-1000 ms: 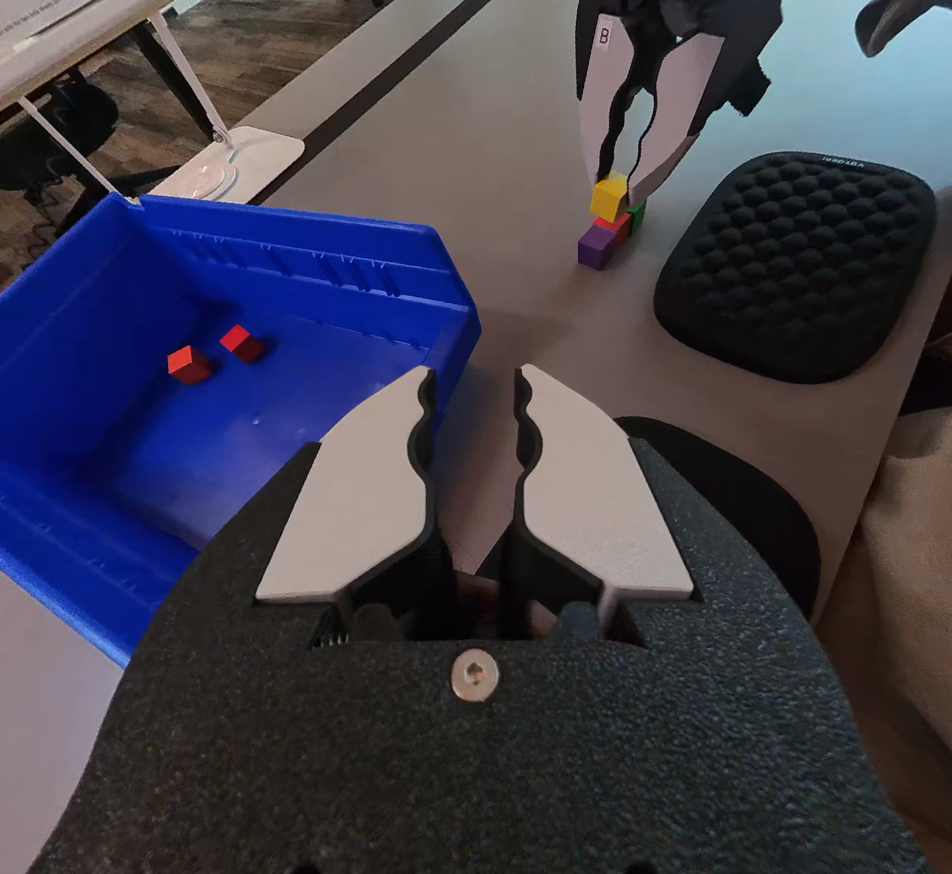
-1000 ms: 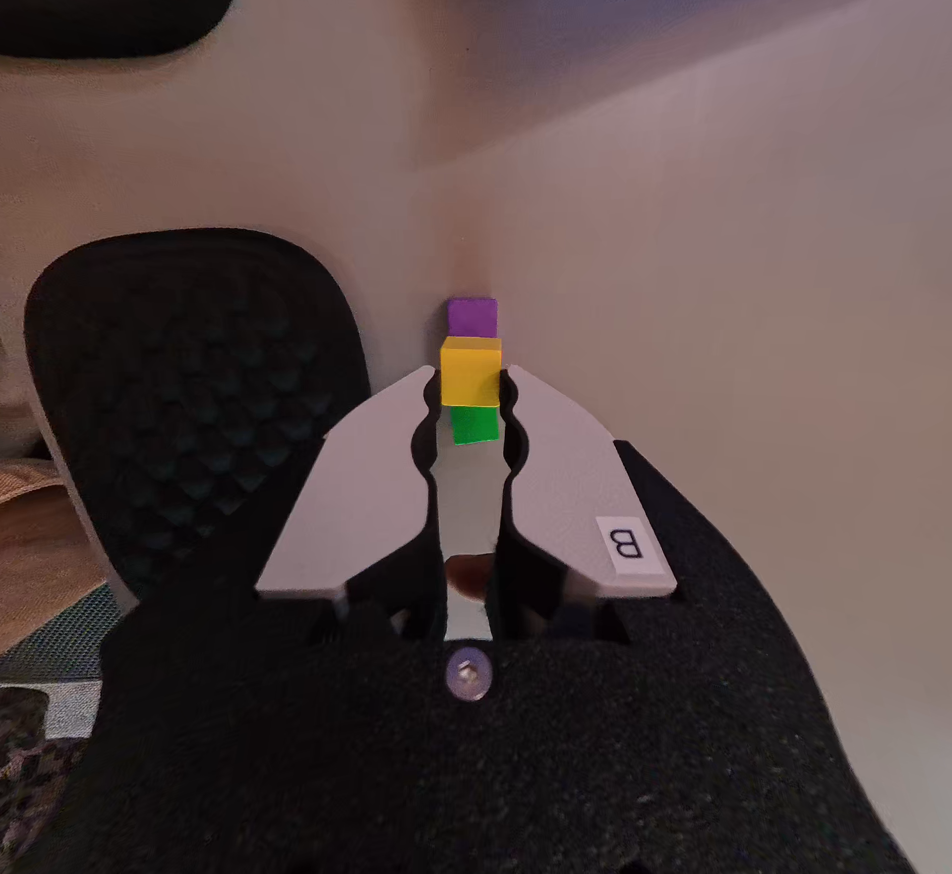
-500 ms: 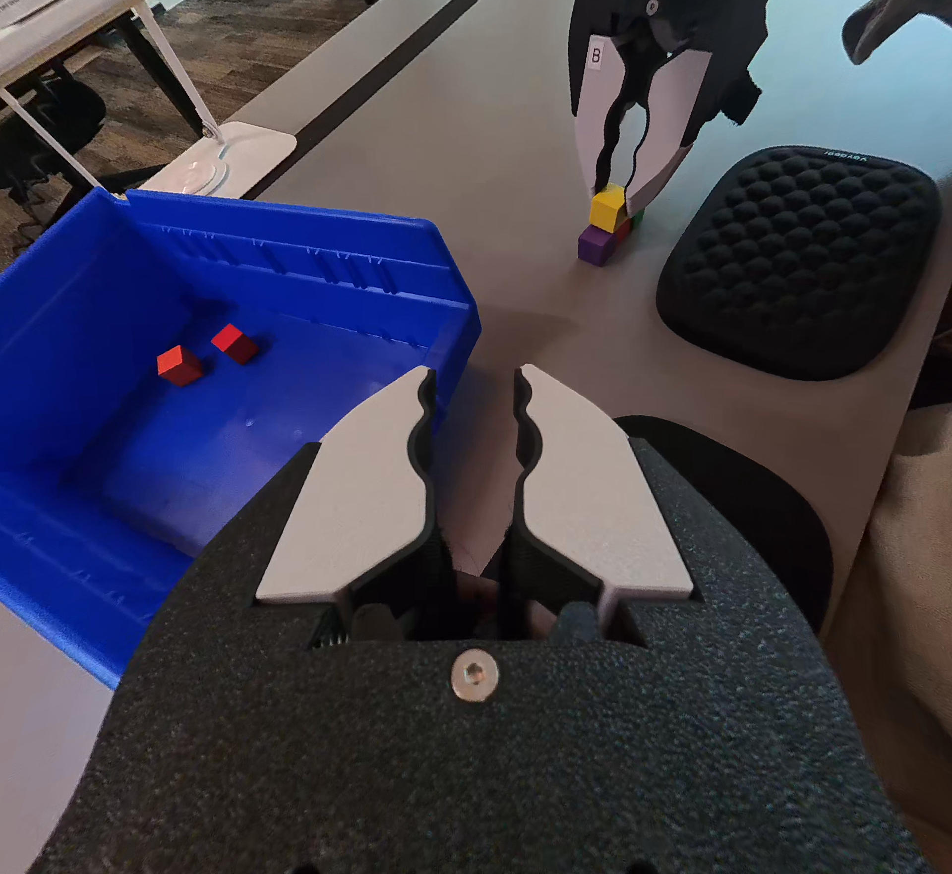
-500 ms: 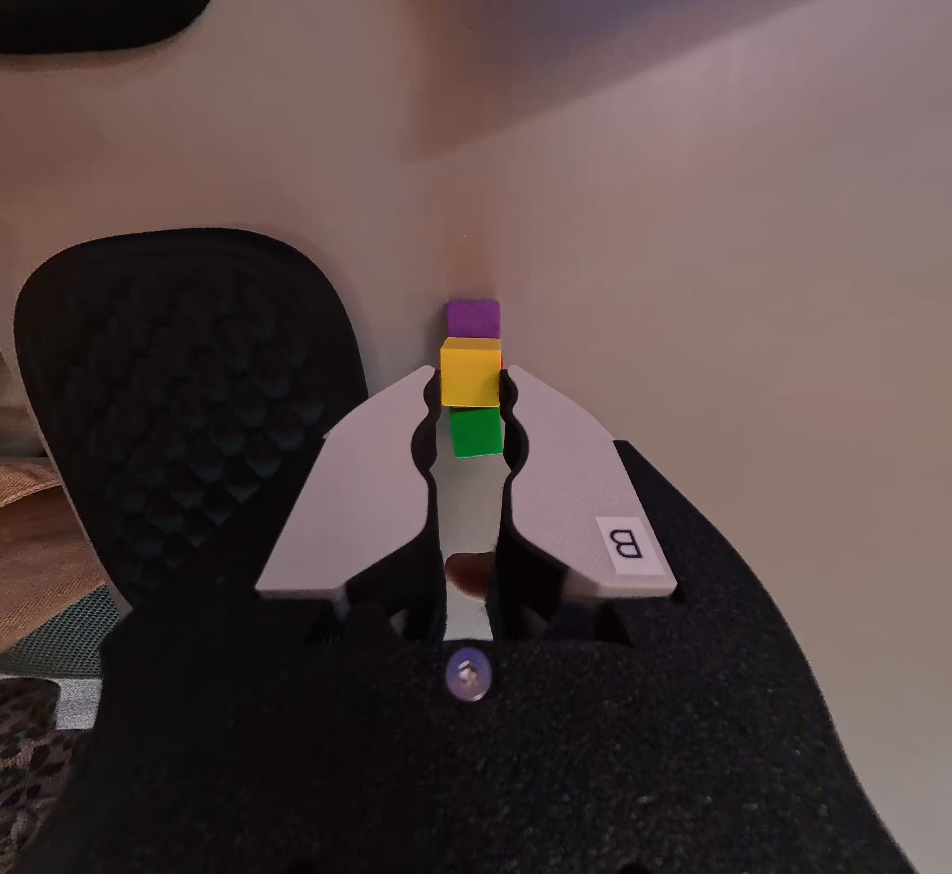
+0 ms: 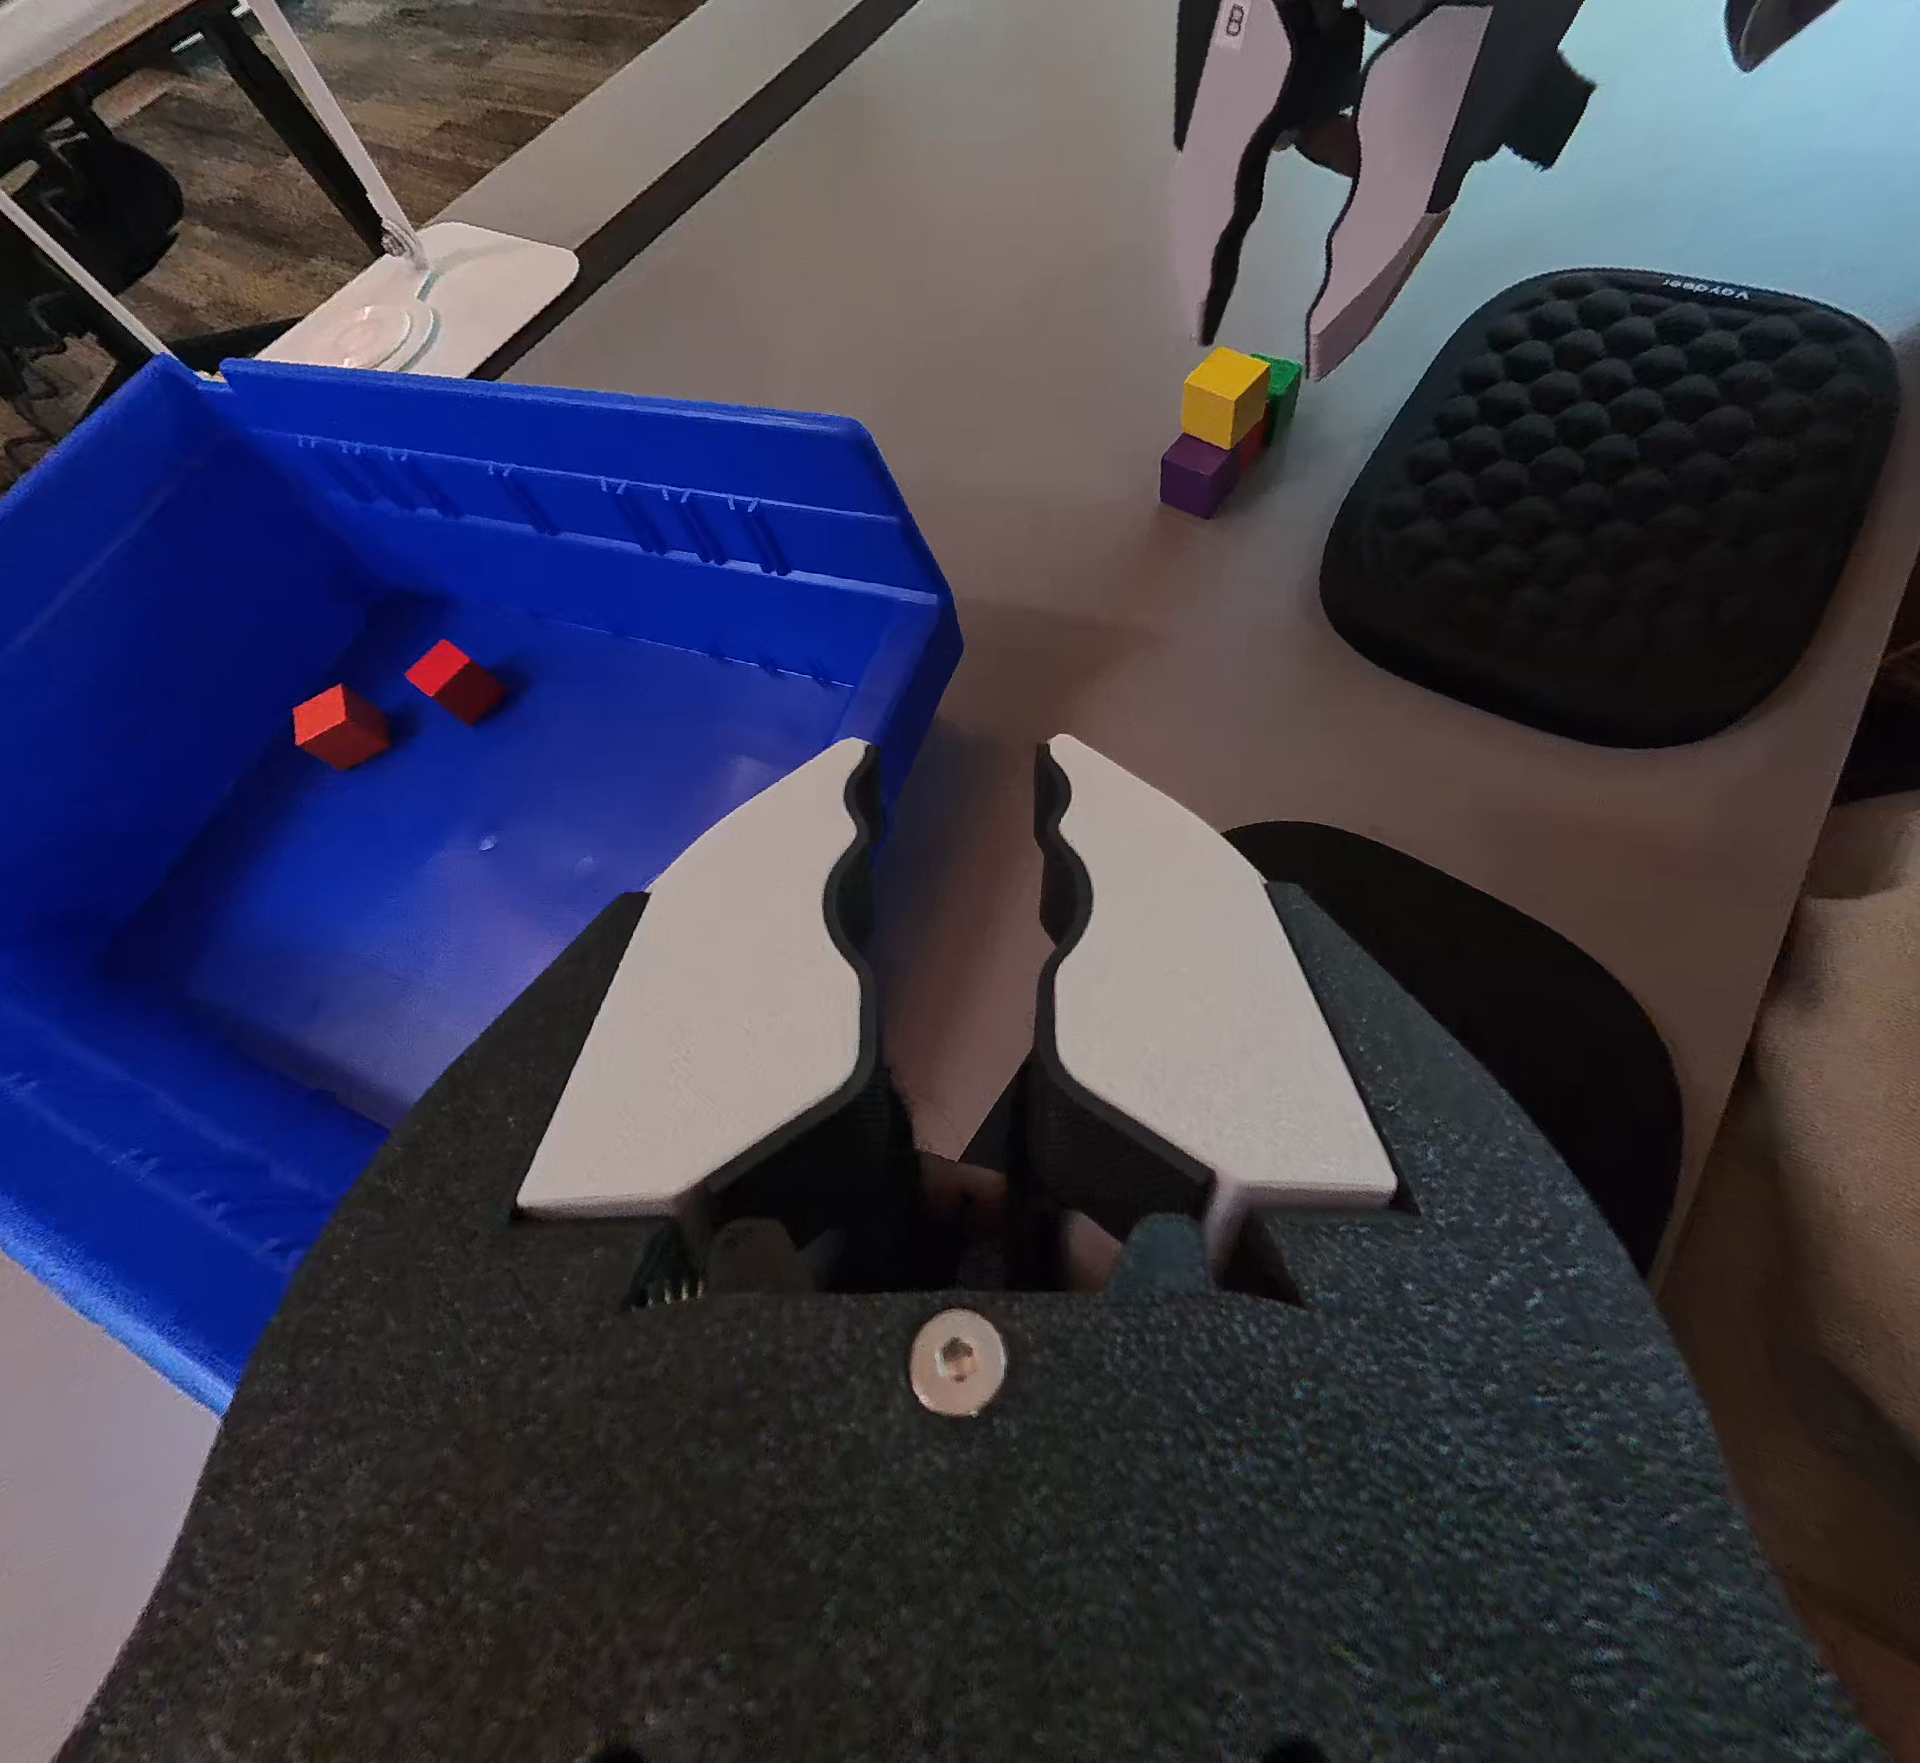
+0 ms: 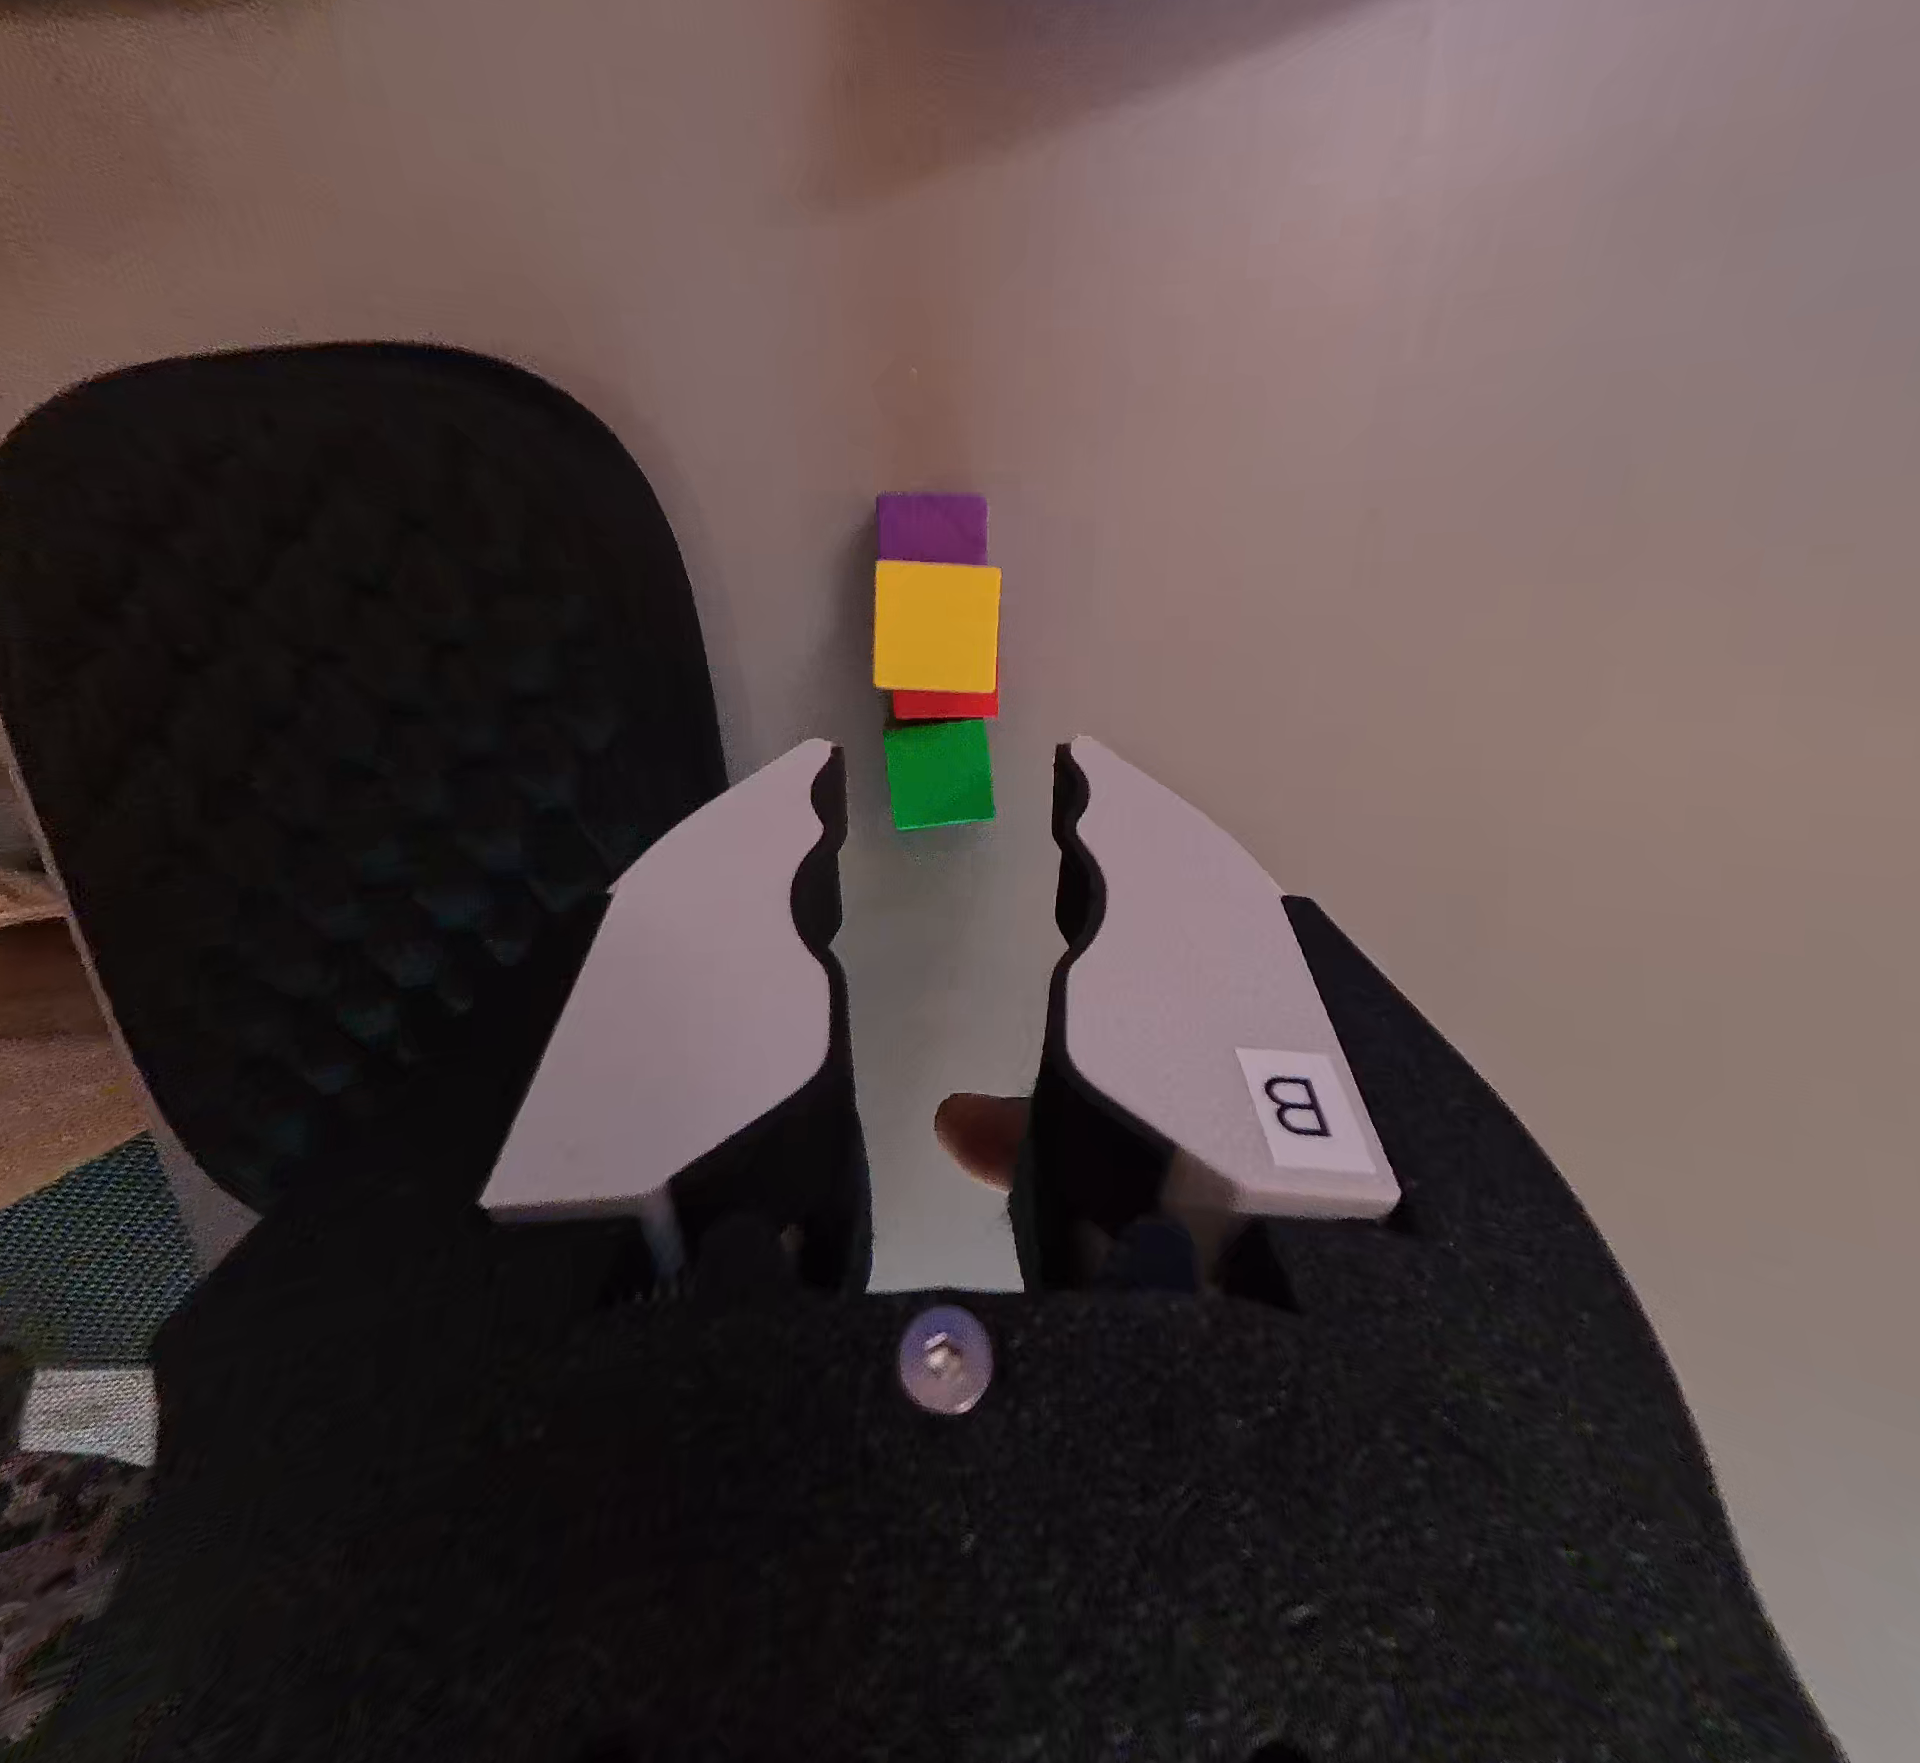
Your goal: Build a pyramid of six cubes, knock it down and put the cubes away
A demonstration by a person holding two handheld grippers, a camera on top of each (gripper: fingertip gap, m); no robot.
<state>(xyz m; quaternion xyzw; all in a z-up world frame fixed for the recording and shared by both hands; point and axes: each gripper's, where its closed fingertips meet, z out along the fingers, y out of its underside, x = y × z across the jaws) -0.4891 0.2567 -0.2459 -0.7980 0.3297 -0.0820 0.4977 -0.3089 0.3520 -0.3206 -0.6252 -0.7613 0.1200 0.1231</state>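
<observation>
A purple cube [image 5: 1197, 473], a red cube [image 6: 945, 703] and a green cube [image 5: 1280, 387] stand in a row on the grey table [image 5: 935, 259]. A yellow cube [image 5: 1226, 396] rests on top, over the purple and red ones. From above, the right wrist view shows the yellow [image 6: 936, 625], purple [image 6: 931, 527] and green [image 6: 939, 774] cubes. My right gripper [image 6: 943, 757] is open and empty just above the stack; it also shows in the left wrist view [image 5: 1262, 347]. My left gripper [image 5: 951, 768] is open and empty by the blue bin [image 5: 582, 508], which holds two red cubes [image 5: 338, 726] [image 5: 454, 679].
A black dimpled pad [image 5: 1621, 508] lies right of the stack, also in the right wrist view [image 6: 343, 726]. A second black pad [image 5: 1475, 986] lies at the near table edge. A white lamp base [image 5: 447, 300] stands behind the bin. Left tips to right tips: about 20 cm.
My right gripper set the yellow cube down on the row, opened and rose off it. My left gripper barely moved.
</observation>
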